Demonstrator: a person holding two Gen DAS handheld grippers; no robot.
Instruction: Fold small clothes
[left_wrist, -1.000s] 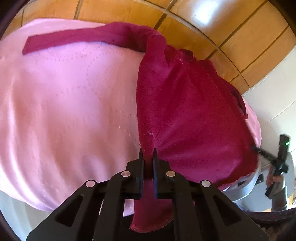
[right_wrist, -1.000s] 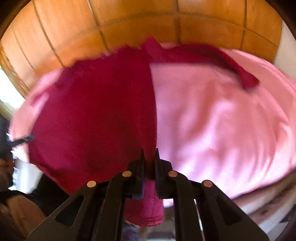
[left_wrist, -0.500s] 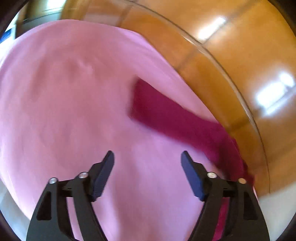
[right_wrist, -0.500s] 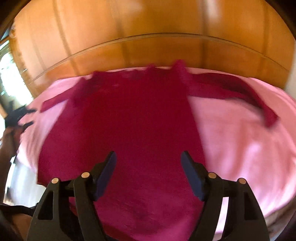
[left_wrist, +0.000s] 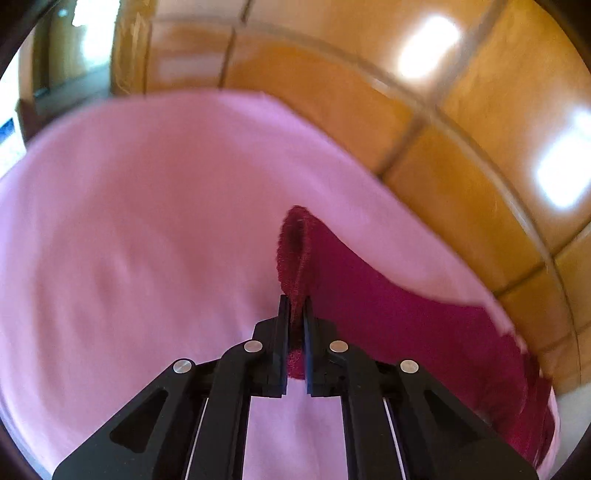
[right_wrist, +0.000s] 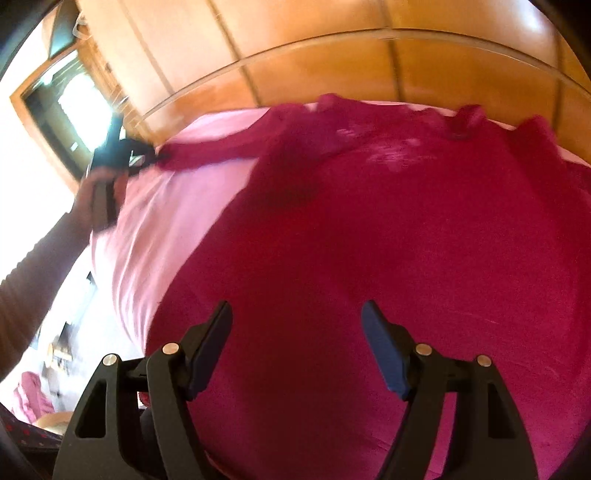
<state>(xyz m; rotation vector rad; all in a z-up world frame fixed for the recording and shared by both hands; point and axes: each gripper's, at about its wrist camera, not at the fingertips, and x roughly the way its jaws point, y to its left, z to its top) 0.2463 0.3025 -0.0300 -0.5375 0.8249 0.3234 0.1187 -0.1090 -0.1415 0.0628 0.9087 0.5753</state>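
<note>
Pink bed sheet (left_wrist: 129, 240) under wood panels | our left gripper (left_wrist: 294, 310) has jaws clenched on the sleeve end (left_wrist: 295, 254) of the red shirt (right_wrist: 388, 258) | sleeve runs rightward to the body | our right gripper (right_wrist: 297, 321) hovers above the body, jaws released

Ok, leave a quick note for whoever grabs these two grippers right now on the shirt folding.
Left gripper: shut on the cuff end of the maroon top's left sleeve, stretched out over the pink cover.
Right gripper: open, holding nothing, above the body of the top.
Done: the top lies spread flat, front up.
Left: no fold visible yet. Probably carry the sleeve across the body, do the other sleeve, then fold the body.
</note>
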